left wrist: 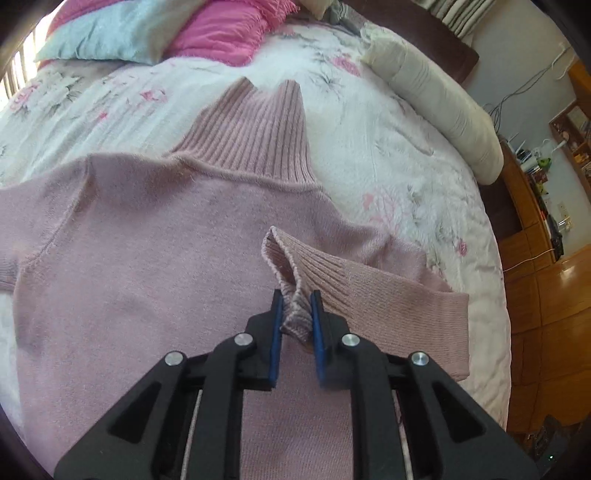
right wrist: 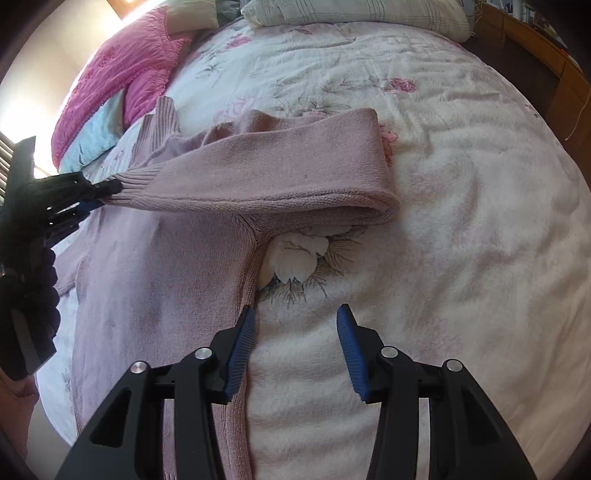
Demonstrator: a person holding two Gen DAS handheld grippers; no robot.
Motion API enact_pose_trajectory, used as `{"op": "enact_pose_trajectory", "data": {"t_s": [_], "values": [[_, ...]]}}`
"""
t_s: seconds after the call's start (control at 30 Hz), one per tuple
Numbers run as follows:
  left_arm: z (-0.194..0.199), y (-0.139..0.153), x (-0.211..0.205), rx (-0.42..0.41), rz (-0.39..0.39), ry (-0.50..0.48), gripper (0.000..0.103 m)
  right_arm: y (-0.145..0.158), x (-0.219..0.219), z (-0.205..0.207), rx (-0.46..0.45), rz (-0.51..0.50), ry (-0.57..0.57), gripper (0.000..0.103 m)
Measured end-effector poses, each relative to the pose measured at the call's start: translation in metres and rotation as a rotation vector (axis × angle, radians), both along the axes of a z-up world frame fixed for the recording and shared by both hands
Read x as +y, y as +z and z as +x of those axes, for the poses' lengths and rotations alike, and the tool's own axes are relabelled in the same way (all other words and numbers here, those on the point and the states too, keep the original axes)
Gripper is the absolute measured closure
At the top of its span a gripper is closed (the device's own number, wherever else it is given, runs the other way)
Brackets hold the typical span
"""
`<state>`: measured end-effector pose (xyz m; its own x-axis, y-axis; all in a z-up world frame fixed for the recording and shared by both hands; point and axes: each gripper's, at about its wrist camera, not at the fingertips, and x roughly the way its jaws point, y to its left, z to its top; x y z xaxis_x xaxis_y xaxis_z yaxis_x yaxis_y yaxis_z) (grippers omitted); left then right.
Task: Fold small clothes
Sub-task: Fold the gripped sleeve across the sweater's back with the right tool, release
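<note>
1 sleeve point(right wrist: 258, 177) lies crosswise, cuff pinched by left hand-held gripper point(left wrist: 297, 299); right hand-held gripper point(right wrist: 295, 314) gapes empty.

The sweater point(left wrist: 147, 258) filling the centre of the left wrist view is a dusty pink knit, with vertical ribbing on its collar point(left wrist: 255, 129) and on the cuff point(left wrist: 295, 291). Under it, the bedspread point(left wrist: 388, 147) is white with pale pink roses and grey-green leaves. At the upper left lie a bright pink cushion point(left wrist: 225, 33) and a light blue one point(left wrist: 110, 33); at the upper right, a cream bolster point(left wrist: 436, 99). The left gripper point(left wrist: 296, 295) is black with blue pads. In the right wrist view the right gripper point(right wrist: 295, 314) has the same black body and blue ridged pads point(right wrist: 242, 343).
</note>
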<state>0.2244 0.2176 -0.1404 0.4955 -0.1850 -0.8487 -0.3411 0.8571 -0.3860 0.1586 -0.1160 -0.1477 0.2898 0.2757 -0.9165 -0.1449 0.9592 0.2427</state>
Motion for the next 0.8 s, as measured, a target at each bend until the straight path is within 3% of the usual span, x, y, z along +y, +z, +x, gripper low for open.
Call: {"op": "enact_pose_trajectory", "data": {"t_s": [0.13,0.43,0.53,0.7,0.8], "values": [[-0.006,0.012,0.04,-0.024,0.074,0.039,0.09,0.006,0.017,0.01,-0.02,0.006,0.02,0.056],[-0.028,-0.014,0.132,0.059,0.161,0.181,0.09,0.021,0.064,0.052,-0.072,0.064,0.046,0.056],[-0.025,-0.033,0.142,0.104,0.181,0.176,0.09,0.006,0.077,0.073,-0.037,0.06,0.039,0.056],[-0.027,-0.065,0.146,0.197,0.2,0.154,0.084,-0.056,0.08,0.091,0.117,-0.017,0.014,0.056],[-0.044,-0.056,0.158,0.18,0.187,0.218,0.082,-0.063,0.082,0.087,0.097,-0.032,0.032,0.056]]}}
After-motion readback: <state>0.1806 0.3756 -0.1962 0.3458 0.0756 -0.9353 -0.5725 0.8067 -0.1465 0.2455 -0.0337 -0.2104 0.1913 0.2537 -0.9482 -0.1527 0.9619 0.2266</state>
